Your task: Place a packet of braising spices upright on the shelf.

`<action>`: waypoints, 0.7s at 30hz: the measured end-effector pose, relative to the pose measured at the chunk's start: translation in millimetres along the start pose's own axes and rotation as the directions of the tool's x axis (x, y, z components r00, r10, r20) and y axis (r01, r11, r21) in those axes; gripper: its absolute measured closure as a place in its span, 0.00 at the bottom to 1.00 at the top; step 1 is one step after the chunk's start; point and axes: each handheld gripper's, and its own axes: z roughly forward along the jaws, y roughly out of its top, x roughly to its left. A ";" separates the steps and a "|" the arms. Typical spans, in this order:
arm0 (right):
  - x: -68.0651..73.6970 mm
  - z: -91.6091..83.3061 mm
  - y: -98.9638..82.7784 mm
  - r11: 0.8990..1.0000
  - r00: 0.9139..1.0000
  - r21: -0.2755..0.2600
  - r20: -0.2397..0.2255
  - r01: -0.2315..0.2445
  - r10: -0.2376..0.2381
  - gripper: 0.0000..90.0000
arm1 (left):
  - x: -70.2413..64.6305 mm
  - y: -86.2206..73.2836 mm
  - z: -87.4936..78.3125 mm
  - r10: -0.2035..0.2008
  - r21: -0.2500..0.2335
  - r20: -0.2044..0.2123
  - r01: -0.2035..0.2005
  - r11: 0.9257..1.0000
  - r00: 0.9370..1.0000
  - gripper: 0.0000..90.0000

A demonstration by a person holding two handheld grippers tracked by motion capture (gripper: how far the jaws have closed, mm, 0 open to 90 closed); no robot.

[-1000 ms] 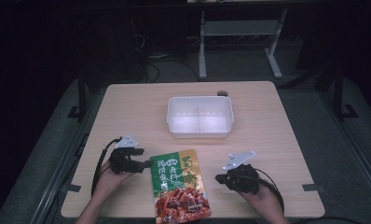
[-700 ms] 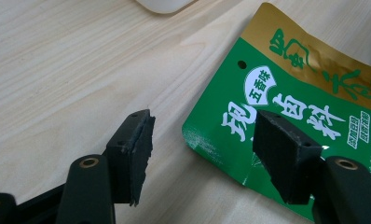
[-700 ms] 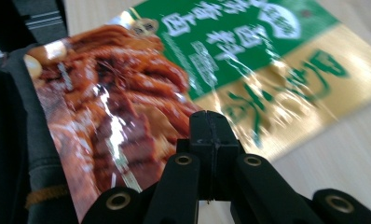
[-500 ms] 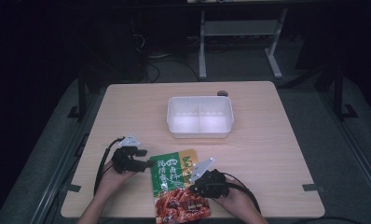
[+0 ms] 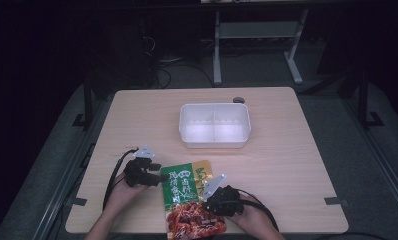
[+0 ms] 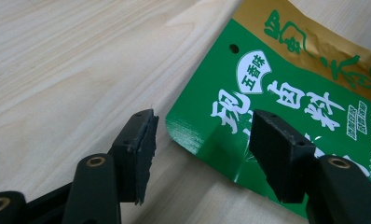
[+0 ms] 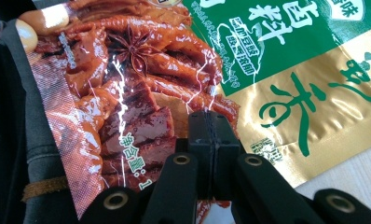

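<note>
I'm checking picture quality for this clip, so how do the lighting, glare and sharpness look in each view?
High view: dim, black surroundings, the table and white bin lit, detail soft. Left gripper view: bright and even, the snack packet print sharp, the near jaws slightly soft. Right gripper view: white glare streaks on the glossy packet, dark at the left edge.

Right gripper moved in from the right side of the table onto the packet, jaws pressed together at its edge. Left gripper jaws just closing a little, packet edge between them, not yet pressed.
</note>
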 end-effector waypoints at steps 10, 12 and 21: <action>0.4 1.3 -2.3 1.000 1.000 -0.011 0.001 -0.010 0.010 0.99 | -1.1 0.2 6.2 0.001 0.038 0.010 -0.002 0.999 1.000 0.49; 0.2 1.4 -2.8 1.000 1.000 -0.014 0.000 -0.011 0.011 0.99 | -1.7 0.5 6.8 0.007 0.043 0.017 -0.008 0.999 1.000 0.51; -1.2 1.4 -3.9 1.000 1.000 -0.016 -0.008 -0.023 0.023 0.99 | -5.7 1.6 6.5 0.024 0.041 0.082 -0.027 0.999 0.996 0.66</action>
